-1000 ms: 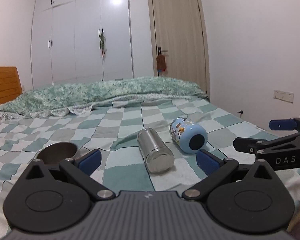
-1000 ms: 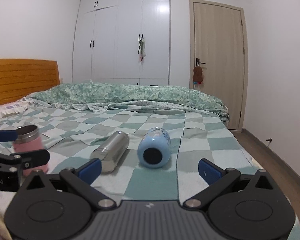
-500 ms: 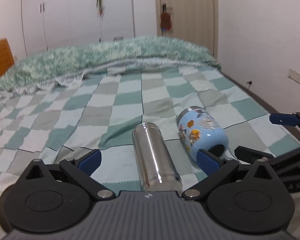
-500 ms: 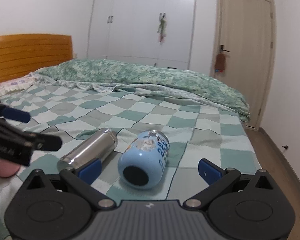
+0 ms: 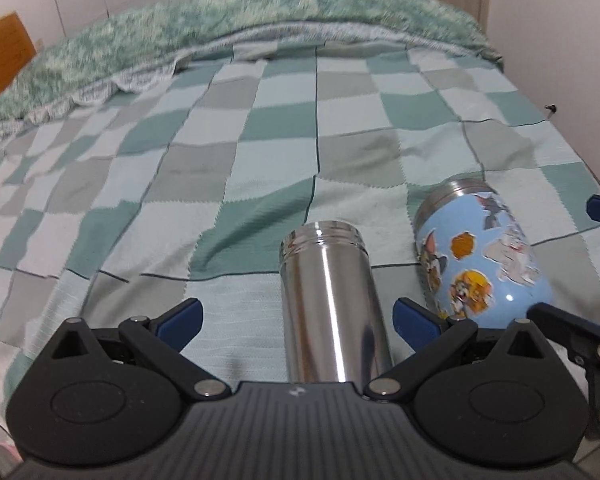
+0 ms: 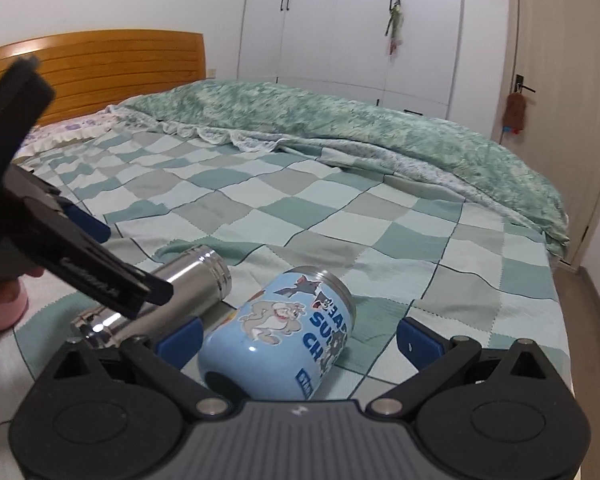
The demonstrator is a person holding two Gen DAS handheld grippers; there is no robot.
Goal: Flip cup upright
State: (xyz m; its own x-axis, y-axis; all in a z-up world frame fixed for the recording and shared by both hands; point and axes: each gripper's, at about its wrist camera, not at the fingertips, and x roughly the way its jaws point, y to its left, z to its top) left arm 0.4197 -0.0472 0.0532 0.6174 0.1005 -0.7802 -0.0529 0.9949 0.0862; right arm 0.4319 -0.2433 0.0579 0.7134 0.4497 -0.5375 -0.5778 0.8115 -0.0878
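A steel cup (image 5: 332,304) lies on its side on the checked bedspread, its open mouth pointing away from me. My left gripper (image 5: 296,320) is open and the steel cup's body lies between its fingers. A blue cartoon cup (image 6: 284,328) lies on its side just right of the steel cup (image 6: 168,300). It also shows in the left wrist view (image 5: 480,264). My right gripper (image 6: 300,336) is open with the blue cup's base between its fingers. The left gripper's fingers (image 6: 100,276) cross the steel cup in the right wrist view.
A pink cup (image 6: 4,312) stands at the left, mostly hidden behind the left gripper. A rumpled green duvet (image 6: 340,132) lies across the far part of the bed. The bed edge (image 6: 560,340) and floor are at the right. A wooden headboard (image 6: 100,64) is far left.
Both grippers have moved forward and down toward the cups. The steel cup now lies between the left fingers and the blue cup between the right fingers. The cups have not moved.
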